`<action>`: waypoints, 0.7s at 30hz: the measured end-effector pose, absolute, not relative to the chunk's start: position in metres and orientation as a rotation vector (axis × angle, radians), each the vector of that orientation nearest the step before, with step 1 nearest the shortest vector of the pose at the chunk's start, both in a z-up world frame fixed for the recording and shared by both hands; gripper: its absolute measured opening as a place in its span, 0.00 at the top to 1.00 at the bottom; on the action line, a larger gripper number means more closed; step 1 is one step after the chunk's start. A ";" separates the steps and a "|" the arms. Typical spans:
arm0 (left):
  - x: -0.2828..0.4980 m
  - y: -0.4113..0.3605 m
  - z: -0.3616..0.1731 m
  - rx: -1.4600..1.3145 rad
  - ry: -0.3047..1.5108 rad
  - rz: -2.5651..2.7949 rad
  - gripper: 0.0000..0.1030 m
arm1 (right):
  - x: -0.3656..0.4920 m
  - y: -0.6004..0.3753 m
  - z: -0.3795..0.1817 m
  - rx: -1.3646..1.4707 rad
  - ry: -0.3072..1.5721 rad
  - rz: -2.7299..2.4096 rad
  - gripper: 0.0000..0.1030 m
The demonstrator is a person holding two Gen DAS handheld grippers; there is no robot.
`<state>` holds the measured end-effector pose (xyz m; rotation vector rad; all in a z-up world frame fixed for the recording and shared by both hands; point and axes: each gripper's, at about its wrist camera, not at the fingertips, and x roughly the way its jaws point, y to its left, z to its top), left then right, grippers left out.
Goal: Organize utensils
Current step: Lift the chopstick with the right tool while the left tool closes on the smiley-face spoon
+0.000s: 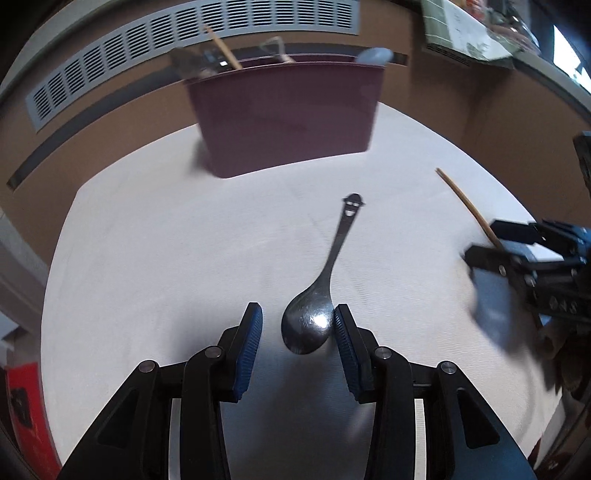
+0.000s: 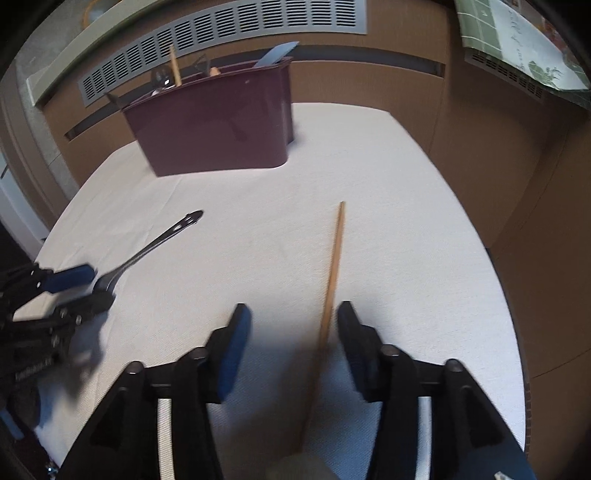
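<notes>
Left gripper (image 1: 298, 325) has jaws partly apart around the bowl of the metal spoon (image 1: 325, 291); one pad touches the bowl's edge, the other stands clear, so no clamp. The spoon lies flat on the white tablecloth (image 1: 166, 240), handle pointing away toward the maroon utensil caddy (image 1: 284, 114). Right gripper (image 2: 294, 325) has jaws wide apart, a wooden chopstick (image 2: 332, 280) lying loose between them close to one pad, its far tip aimed beyond the caddy's side. The caddy stands upright at the cloth's far edge, already holding another chopstick (image 2: 173, 68), a pale blue utensil (image 2: 275, 53) and some blurred metal pieces. Between caddy and both grippers the cloth is bare. Behind the caddy: brown wall (image 2: 480, 147) with a grey vent grille (image 2: 229, 33). The cloth's edge curves off beside the chopstick, away from the spoon.
</notes>
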<state>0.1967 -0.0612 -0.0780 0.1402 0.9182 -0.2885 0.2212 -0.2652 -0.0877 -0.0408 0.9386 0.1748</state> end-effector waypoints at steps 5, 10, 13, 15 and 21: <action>0.197 -0.046 -0.076 0.096 0.923 -0.306 0.60 | 0.223 -0.253 -0.089 -0.108 0.996 0.228 0.30; 0.197 -0.042 -0.076 0.069 0.923 -0.324 0.60 | 0.230 -0.258 -0.085 -0.111 0.979 0.204 0.63; 0.201 -0.040 -0.078 0.051 0.928 -0.328 0.60 | 0.243 -0.261 -0.084 -0.128 0.955 0.162 0.84; 0.201 -0.039 -0.079 0.050 0.928 -0.330 0.59 | 0.252 -0.258 -0.084 -0.156 0.940 0.139 0.93; 0.202 -0.045 -0.080 0.052 0.935 -0.359 0.48 | 0.257 -0.246 -0.070 -0.104 0.888 0.189 0.95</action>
